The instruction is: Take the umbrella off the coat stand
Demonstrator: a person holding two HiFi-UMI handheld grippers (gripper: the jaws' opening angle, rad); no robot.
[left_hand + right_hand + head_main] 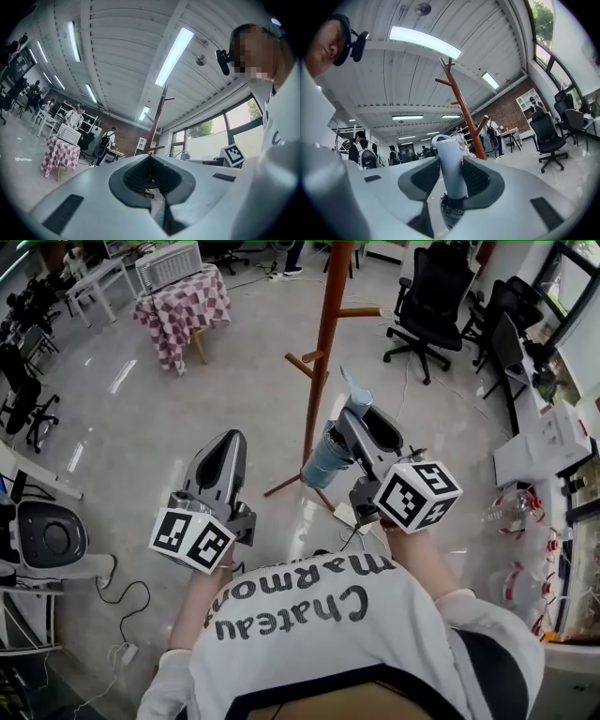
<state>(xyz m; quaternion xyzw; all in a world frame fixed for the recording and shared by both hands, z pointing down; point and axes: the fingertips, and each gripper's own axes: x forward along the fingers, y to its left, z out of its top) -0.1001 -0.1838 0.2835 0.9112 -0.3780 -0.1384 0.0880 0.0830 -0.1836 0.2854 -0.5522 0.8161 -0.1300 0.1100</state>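
- The right gripper [364, 427] has its jaws clamped on the pale blue handle of the folded umbrella [328, 457].
- The umbrella hangs on no peg and is clear of the coat stand [324, 334].
- The left gripper [150, 157] has its jaws together, with nothing between them.
- Head view: the top of the coat stand is cut off at the frame edge.
- Right gripper view: the jaws hide most of the umbrella's folded cloth.

The head camera looks steeply down past the person's chest onto the left gripper [228, 439] and right gripper [367, 424]. Each gripper camera sits close behind its own jaws, tilted toward the ceiling [117, 42]. All three views share the coat stand [324, 343].
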